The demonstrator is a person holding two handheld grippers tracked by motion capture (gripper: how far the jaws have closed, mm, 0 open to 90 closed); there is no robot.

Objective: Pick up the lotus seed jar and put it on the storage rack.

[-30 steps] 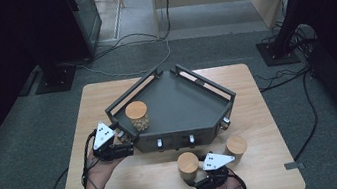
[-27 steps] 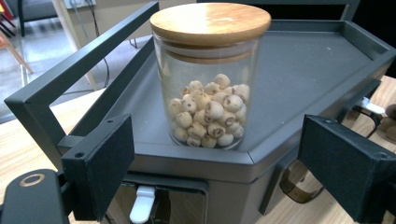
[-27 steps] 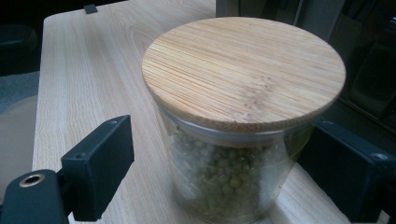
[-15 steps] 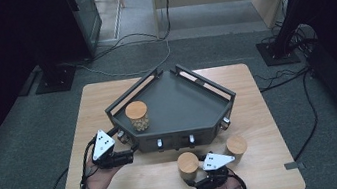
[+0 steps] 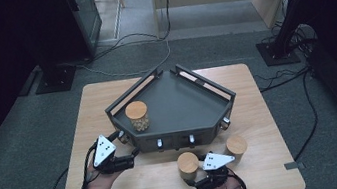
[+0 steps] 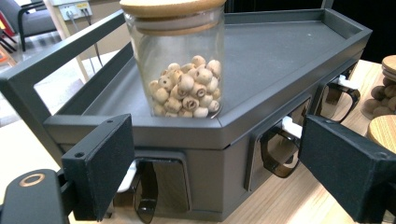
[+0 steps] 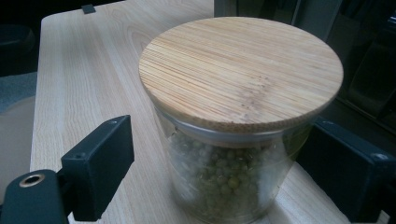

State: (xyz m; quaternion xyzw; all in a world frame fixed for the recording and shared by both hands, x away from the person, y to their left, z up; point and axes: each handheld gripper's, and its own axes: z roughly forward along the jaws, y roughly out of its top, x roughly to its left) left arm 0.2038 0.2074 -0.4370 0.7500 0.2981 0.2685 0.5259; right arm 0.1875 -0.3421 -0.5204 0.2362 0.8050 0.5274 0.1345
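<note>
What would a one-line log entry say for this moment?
left gripper: open, empty, facing tray | right gripper: open around green-bean jar | lotus-seed jar: on tray

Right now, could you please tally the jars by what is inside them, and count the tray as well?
Jar of pale round seeds, standing on the tray: 1
Jar of green beans, on the table between the right tongs' jaws: 1
Jar by the tray's right corner, contents too small to tell: 1
Dark grey tray: 1
Total: 4
</note>
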